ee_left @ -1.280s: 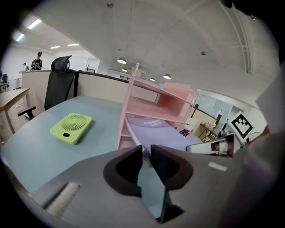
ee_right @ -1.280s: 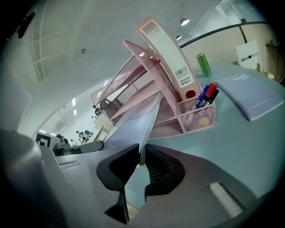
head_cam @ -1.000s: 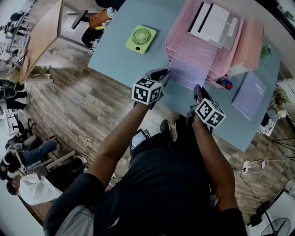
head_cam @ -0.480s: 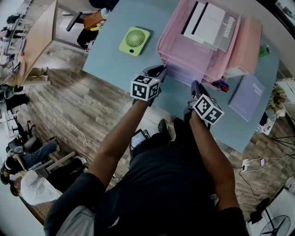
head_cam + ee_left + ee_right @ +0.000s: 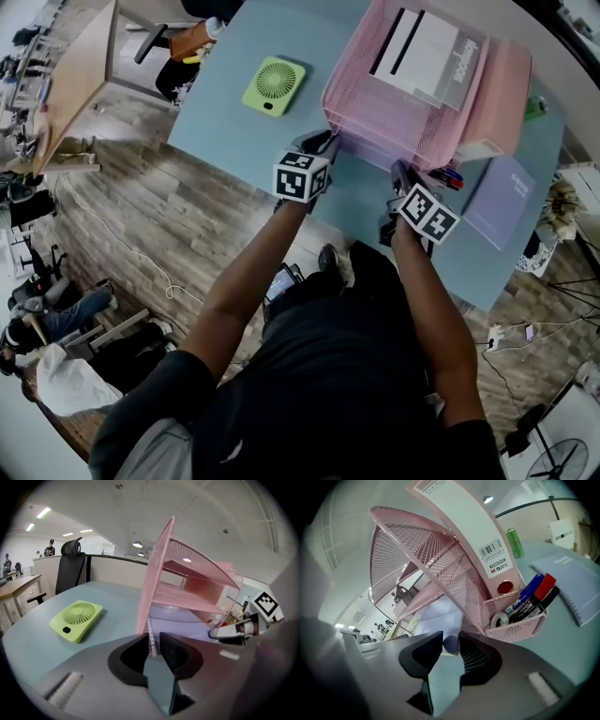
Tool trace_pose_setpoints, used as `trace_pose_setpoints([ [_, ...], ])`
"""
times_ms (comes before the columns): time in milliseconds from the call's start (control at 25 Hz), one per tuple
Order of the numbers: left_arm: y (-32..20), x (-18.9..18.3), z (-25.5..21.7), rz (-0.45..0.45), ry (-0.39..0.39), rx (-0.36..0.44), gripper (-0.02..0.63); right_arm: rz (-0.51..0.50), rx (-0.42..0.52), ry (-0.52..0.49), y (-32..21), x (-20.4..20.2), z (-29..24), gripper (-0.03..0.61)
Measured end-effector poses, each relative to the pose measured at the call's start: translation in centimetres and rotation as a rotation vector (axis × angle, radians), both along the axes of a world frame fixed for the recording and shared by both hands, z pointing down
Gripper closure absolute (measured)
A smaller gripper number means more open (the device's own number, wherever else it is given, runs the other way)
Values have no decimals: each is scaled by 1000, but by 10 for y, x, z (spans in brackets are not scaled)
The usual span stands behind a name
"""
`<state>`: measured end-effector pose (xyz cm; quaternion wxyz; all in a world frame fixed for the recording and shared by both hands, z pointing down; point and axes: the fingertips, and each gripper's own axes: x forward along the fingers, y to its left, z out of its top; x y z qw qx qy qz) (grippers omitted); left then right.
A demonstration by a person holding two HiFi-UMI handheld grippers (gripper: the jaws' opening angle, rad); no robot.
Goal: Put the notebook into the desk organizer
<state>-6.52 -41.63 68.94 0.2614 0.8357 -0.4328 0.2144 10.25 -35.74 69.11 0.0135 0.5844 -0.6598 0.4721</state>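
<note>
Notebook (image 5: 183,616) entered organizer (image 5: 364,112); left claw (image 5: 153,644), right claw (image 5: 451,644) (angled down) just opening around it.

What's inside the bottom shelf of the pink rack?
A lilac spiral notebook lies flat in the bottom shelf of the pink desk organizer, with its near edge poking out. The shelf above covers its far end, so anything behind it cannot be seen.

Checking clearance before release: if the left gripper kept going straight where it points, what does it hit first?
The notebook: its spiral edge sits between the left gripper's jaws, which have just been opening. Right behind it stands the desk organizer's pink front corner post, probably next; depth is unclear.
</note>
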Motion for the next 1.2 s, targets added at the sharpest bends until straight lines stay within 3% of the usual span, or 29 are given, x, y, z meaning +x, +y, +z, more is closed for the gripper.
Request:
trace_pose_setpoints([
  [80, 3, -3, -2, -1, 4, 5, 468, -19, 1, 22, 2, 0, -2, 460],
  [240, 9, -7, -9, 1, 22, 23, 462, -37, 38, 84, 3, -2, -10, 327],
  [400, 16, -12, -19, -2, 31, 39, 462, -36, 42, 123, 11, 1, -17, 310],
  [760, 32, -34, -75, 32, 62, 136, 462, -84, 175, 196, 34, 9, -78, 318],
  [880, 39, -46, -99, 44, 72, 177, 462, -143, 252, 212, 42, 1, -111, 489],
  [1200, 69, -77, -166, 66, 91, 297, 462, -314, 481, 277, 65, -30, -206, 505],
])
